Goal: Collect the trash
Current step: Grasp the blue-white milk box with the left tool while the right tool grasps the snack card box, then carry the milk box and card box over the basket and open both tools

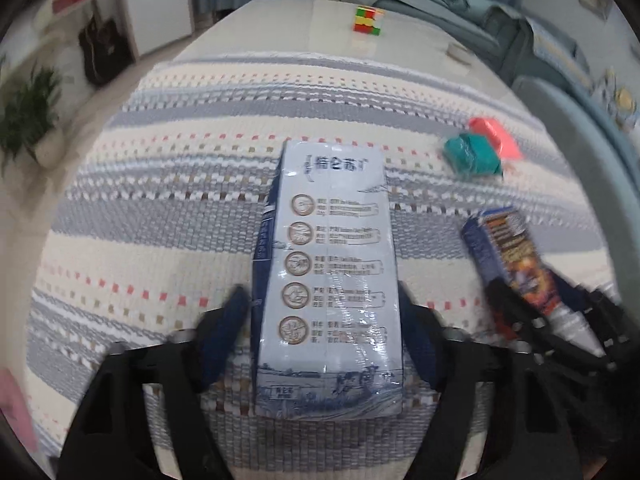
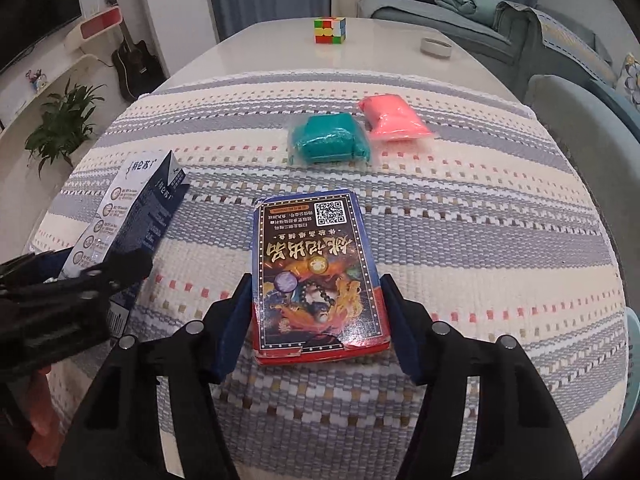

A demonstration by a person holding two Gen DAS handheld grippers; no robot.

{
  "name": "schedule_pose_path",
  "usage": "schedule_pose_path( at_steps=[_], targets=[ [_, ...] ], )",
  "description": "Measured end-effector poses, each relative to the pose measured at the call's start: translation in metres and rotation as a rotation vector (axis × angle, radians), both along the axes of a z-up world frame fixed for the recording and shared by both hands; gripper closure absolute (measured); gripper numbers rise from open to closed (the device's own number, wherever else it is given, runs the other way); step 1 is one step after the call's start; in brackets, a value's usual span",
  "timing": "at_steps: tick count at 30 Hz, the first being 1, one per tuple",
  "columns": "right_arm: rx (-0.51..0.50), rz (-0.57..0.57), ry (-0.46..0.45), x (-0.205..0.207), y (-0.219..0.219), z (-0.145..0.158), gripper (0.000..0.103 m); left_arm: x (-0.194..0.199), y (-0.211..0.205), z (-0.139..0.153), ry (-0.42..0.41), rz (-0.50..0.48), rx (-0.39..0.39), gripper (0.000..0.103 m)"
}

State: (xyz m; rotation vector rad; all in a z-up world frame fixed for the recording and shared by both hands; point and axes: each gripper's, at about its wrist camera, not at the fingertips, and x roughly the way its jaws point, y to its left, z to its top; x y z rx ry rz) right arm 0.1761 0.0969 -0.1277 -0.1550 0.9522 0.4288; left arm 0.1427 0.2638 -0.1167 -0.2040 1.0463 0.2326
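Left gripper [image 1: 324, 320] clamps the pale-blue milk carton [image 1: 328, 276] and right gripper [image 2: 316, 308] clamps the red-edged card box [image 2: 318, 276], both lengthwise toward the Rubik's cube [image 2: 330, 30]

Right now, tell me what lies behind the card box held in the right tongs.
Behind the card box lie a teal packet and a pink packet on the striped cloth; farther back sits a puzzle cube. The cloth directly under the box is hidden.
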Motion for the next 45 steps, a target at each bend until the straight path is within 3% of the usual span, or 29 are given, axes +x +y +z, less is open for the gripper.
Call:
schedule_pose_path(
  at_steps=[2,4,11,14,20,26,31,36,41,45],
  targets=[
    [0.025,-0.011,-0.003,-0.001,-0.009,0.007,0.045,0.000,-0.006,0.002,0.000,-0.021,0.003,0.047],
    [0.060,-0.025,-0.011,-0.003,-0.020,0.017,0.045,-0.002,-0.010,0.007,-0.030,-0.033,-0.053,0.047],
    [0.167,-0.104,-0.099,-0.012,-0.080,0.067,0.045,-0.012,-0.056,0.061,-0.220,-0.147,-0.112,0.047],
    [0.212,-0.166,-0.140,-0.014,-0.120,0.087,0.045,-0.010,-0.082,0.080,-0.262,-0.198,-0.121,0.047],
    [0.269,-0.323,-0.280,-0.020,-0.213,0.119,0.045,-0.001,-0.157,0.114,-0.340,-0.322,-0.143,0.047],
    [0.304,-0.556,-0.329,-0.031,-0.307,0.128,0.045,0.000,-0.249,0.135,-0.391,-0.465,-0.139,0.047],
    [0.323,-0.727,-0.327,-0.043,-0.369,0.128,0.045,0.006,-0.317,0.142,-0.394,-0.560,-0.141,0.047],
    [0.339,-0.861,-0.270,-0.052,-0.417,0.115,0.045,0.013,-0.370,0.141,-0.380,-0.616,-0.156,0.047],
    [0.411,-0.967,-0.102,-0.055,-0.462,0.082,0.045,0.029,-0.399,0.117,-0.318,-0.619,-0.218,0.047],
    [0.376,-1.061,-0.018,-0.057,-0.484,0.060,0.045,0.036,-0.416,0.089,-0.262,-0.644,-0.236,0.047]
  ],
)
